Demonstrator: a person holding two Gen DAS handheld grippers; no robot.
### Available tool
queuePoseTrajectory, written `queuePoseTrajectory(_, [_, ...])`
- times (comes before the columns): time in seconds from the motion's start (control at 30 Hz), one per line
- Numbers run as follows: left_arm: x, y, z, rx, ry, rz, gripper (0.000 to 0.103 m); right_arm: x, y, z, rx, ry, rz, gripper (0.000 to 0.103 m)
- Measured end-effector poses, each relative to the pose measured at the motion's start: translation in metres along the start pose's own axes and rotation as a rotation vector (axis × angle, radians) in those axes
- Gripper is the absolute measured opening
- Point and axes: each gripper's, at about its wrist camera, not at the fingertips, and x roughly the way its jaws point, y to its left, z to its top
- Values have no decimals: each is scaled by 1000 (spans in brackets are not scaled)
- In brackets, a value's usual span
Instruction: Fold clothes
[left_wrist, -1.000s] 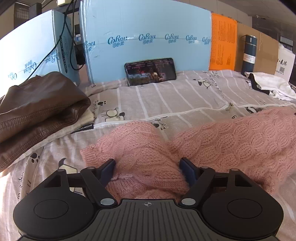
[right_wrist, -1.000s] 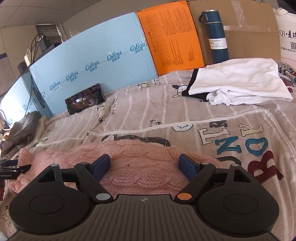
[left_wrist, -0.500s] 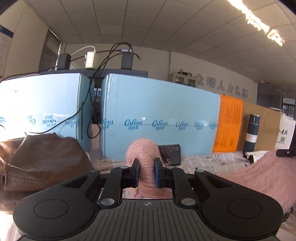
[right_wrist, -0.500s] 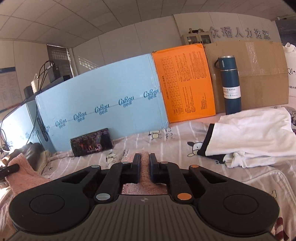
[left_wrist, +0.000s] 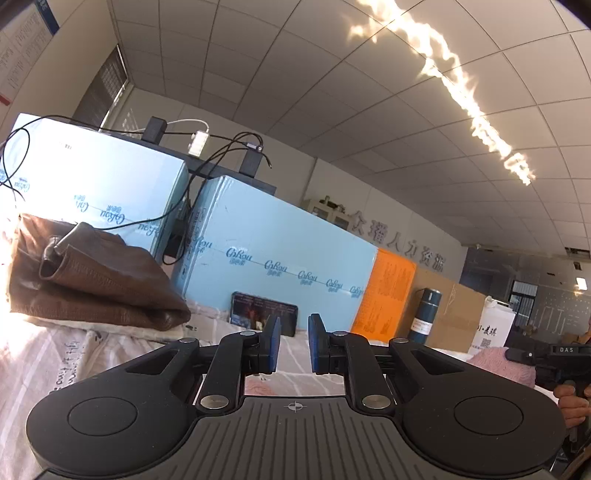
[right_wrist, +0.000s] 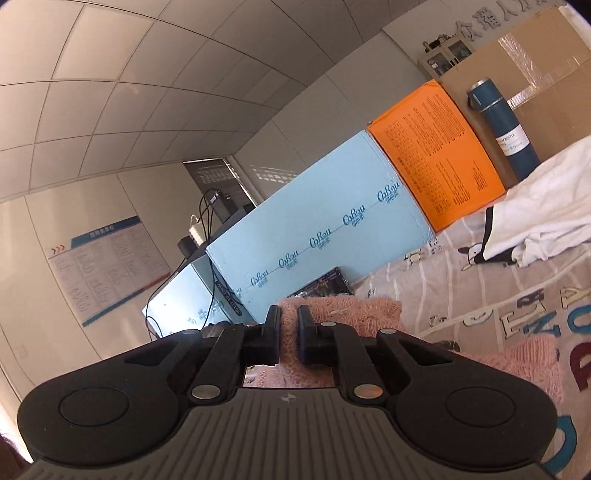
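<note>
The pink knit sweater (right_wrist: 373, 314) is pinched between the pads of my right gripper (right_wrist: 289, 325), which is shut on it and holds it up over the bed. In the left wrist view my left gripper (left_wrist: 294, 341) has a narrow gap between its blue pads with nothing in it. A bit of pink sweater (left_wrist: 498, 363) shows at the right, by the other gripper, and a little more (left_wrist: 258, 386) lies just below my left fingers.
A folded brown leather jacket (left_wrist: 92, 280) lies at the left on the printed bedsheet (right_wrist: 498, 306). A white garment (right_wrist: 546, 214) lies at the right. A phone (left_wrist: 264, 310), blue foam boards (left_wrist: 288, 258), an orange board (right_wrist: 436, 155) and a dark blue flask (right_wrist: 502, 125) stand along the back.
My left gripper has opened slightly and let go of the sweater, and it tilted up. My right gripper stayed shut on the sweater and tilted upward and leftward.
</note>
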Motion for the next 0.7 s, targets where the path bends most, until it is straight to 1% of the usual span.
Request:
queuePoseTrajectory(0.1, [-7, -2, -2, 32, 44, 61, 16, -16, 5, -17, -10, 67, 15, 9])
queuePoseTrajectory(0.17, [-9, -2, -1, 36, 45, 110, 18, -20, 8, -25, -29, 145, 33, 9])
queuePoseTrajectory(0.2, [-10, -2, 0, 35, 41, 131, 18, -20, 10, -33, -43, 202, 39, 9])
queuePoseTrajectory(0.23, [-8, -1, 2, 29, 33, 160, 24, -19, 12, -41, -56, 258, 44, 9])
queuePoseTrajectory(0.27, [-5, 0, 4, 24, 24, 189, 37, -19, 13, -48, -66, 304, 31, 9])
queuePoseTrajectory(0.3, [-2, 2, 6, 13, 18, 216, 44, -18, 15, -55, -78, 351, 19, 9])
queuePoseTrajectory(0.33, [3, 3, 8, 3, 17, 242, 57, -17, 16, -62, -98, 402, 4, 9])
queuePoseTrajectory(0.37, [7, 4, 11, -7, 17, 268, 64, -20, 17, -69, -117, 434, -8, 9])
queuePoseTrajectory(0.4, [16, 4, 15, 0, 36, 280, 65, -22, 18, -75, -134, 463, -19, 10])
queuePoseTrajectory(0.47, [35, 4, 20, 27, 84, 290, 67, -31, 18, -76, -128, 457, -21, 11])
queuePoseTrajectory(0.5, [44, 3, 22, 47, 111, 287, 69, -34, 18, -74, -126, 442, -31, 21])
queuePoseTrajectory(0.53, [53, 2, 19, 67, 157, 283, 76, -37, 19, -70, -128, 423, -40, 30])
queuePoseTrajectory(0.57, [62, 1, 16, 87, 203, 278, 79, -39, 19, -66, -130, 402, -49, 56])
queuePoseTrajectory(0.6, [71, 0, 13, 106, 250, 273, 79, -43, 20, -61, -134, 372, -63, 71])
queuePoseTrajectory(0.63, [80, -1, 10, 126, 296, 269, 80, -46, 20, -56, -136, 341, -77, 71])
queuePoseTrajectory(0.67, [90, -3, 7, 146, 342, 264, 85, -49, 18, -50, -126, 302, -97, 72])
queuePoseTrajectory(0.7, [99, -4, 4, 166, 389, 259, 85, -52, 16, -45, -116, 263, -117, 77])
